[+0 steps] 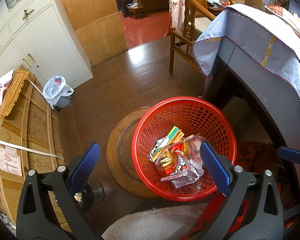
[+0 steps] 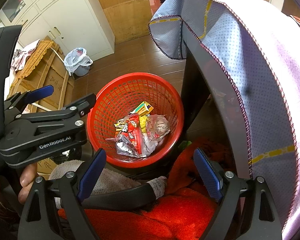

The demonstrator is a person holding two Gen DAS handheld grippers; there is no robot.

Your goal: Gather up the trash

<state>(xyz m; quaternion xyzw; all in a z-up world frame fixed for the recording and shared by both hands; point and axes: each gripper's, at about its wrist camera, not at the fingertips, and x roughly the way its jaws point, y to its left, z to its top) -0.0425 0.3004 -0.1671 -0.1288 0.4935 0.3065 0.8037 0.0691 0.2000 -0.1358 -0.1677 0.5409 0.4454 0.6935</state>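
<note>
A red mesh basket (image 1: 182, 102) stands on the floor beside the table leg and holds several crumpled wrappers (image 1: 176, 156), among them a green-yellow carton, red packets and clear plastic. My left gripper (image 1: 150, 160) hovers above its near-left rim, open, with nothing between its blue pads. In the right wrist view the same basket (image 2: 134, 76) and wrappers (image 2: 140, 132) lie ahead of my right gripper (image 2: 150, 172), which is open and empty over a red blanket. The left gripper (image 2: 70, 95) shows there at the left, held by a hand.
A table draped in a lilac dotted cloth (image 2: 240, 64) crowds the right side. A round wooden board (image 1: 118, 150) lies under the basket. A cardboard crate (image 1: 30, 132), a grey bin lined with a plastic bag (image 1: 58, 92), a white cabinet (image 1: 42, 38) and a wooden chair (image 1: 184, 32) stand around.
</note>
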